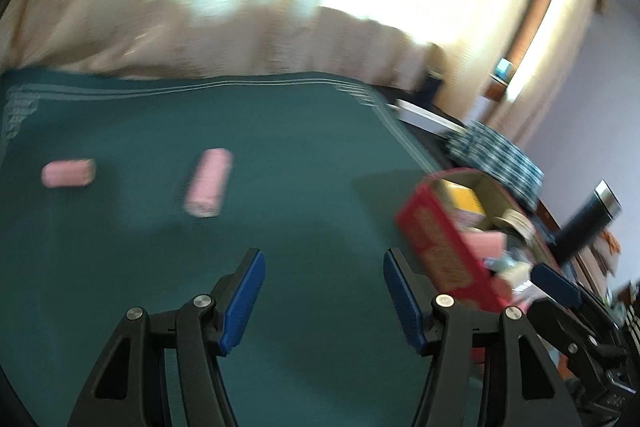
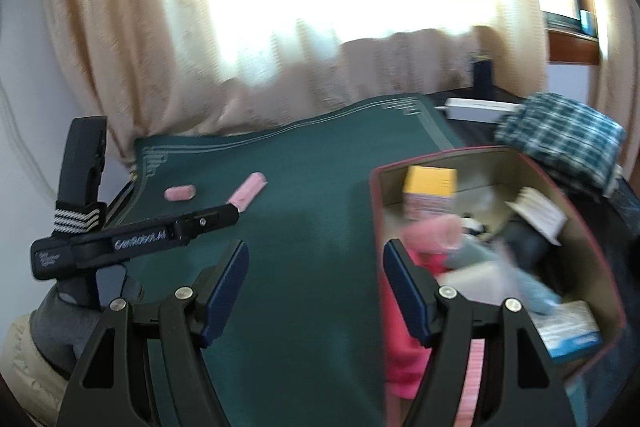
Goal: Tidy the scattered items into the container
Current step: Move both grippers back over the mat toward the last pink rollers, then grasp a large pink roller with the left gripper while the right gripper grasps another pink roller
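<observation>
Two pink rolls lie on the green cloth: one at the left (image 1: 68,173) and one nearer the middle (image 1: 209,188). Both also show in the right wrist view, the small one (image 2: 180,192) and the long one (image 2: 250,191). The red box (image 1: 438,243) stands at the right, holding a yellow packet, pink items and other things; in the right wrist view its rim (image 2: 448,154) is close ahead. My left gripper (image 1: 323,301) is open and empty above the cloth. My right gripper (image 2: 316,291) is open and empty at the box's left wall.
A plaid cloth (image 2: 560,135) lies behind the box. A white flat box (image 2: 480,107) and a dark bottle (image 2: 482,71) stand at the table's far edge by the curtain. A dark flask (image 1: 588,223) lies right of the box.
</observation>
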